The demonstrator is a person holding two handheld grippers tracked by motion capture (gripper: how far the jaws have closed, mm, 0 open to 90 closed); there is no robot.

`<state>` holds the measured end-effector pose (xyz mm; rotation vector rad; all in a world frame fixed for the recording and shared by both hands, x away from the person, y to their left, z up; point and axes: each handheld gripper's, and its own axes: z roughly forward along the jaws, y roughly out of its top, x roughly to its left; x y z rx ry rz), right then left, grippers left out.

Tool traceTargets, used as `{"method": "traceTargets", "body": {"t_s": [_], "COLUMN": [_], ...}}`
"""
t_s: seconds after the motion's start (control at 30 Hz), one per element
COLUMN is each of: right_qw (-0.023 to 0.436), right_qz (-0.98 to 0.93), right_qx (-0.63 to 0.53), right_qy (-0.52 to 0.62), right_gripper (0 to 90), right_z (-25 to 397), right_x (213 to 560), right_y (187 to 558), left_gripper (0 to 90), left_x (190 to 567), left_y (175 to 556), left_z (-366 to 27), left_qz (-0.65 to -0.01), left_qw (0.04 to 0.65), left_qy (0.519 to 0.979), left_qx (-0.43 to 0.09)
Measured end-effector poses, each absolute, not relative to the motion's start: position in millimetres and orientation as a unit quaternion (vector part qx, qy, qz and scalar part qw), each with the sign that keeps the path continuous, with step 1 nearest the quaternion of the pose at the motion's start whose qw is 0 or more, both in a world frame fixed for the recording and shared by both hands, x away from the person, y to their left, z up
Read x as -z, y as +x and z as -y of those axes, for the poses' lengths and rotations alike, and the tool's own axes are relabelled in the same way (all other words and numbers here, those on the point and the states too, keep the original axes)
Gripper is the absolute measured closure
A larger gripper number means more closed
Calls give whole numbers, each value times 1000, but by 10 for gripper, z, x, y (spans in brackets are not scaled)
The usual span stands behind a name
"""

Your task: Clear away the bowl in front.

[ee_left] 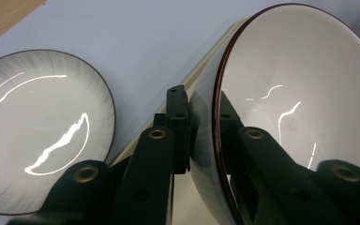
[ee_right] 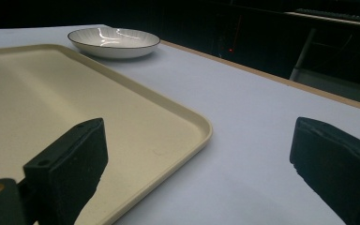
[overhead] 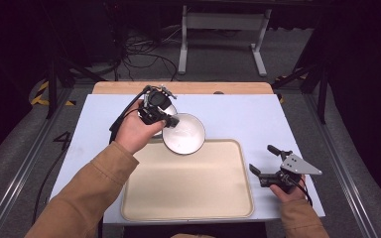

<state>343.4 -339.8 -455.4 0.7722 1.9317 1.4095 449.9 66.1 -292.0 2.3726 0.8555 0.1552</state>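
Note:
A white bowl (overhead: 184, 134) with a thin dark rim hangs tilted over the far edge of the beige tray (overhead: 188, 198). My left gripper (overhead: 170, 121) is shut on its left rim. In the left gripper view one jaw lies inside the bowl (ee_left: 290, 93) and the other outside, so the left gripper (ee_left: 201, 110) clamps the wall. A white ribbed plate (ee_left: 37, 131) lies on the table just beyond the tray and shows far off in the right gripper view as well (ee_right: 114, 42). My right gripper (overhead: 261, 157) stands open and holds nothing, right of the tray (ee_right: 75, 103); its jaws are wide apart (ee_right: 201, 159).
The tray sits on a pale blue table top (overhead: 238, 114) with a wooden strip (overhead: 183, 88) along the far edge. Bare table lies right of the tray (ee_right: 243, 140). A white frame (overhead: 223, 29) and cables stand on the floor beyond the table.

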Motion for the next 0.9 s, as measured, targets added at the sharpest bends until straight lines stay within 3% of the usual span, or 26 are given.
{"method": "traceTargets", "body": {"t_s": [0.9], "right_qw": [309], "right_qz": [-731], "right_qx": [-534], "right_qy": [291], "right_gripper": [51], "right_z": [3397], "right_x": [4555], "right_y": [3434], "left_gripper": [823], "left_x": [2958], "left_y": [4220], "left_z": [-280], "left_qz": [-198], "left_qw": [266], "left_qy": [943], "left_qx": [-11]}}
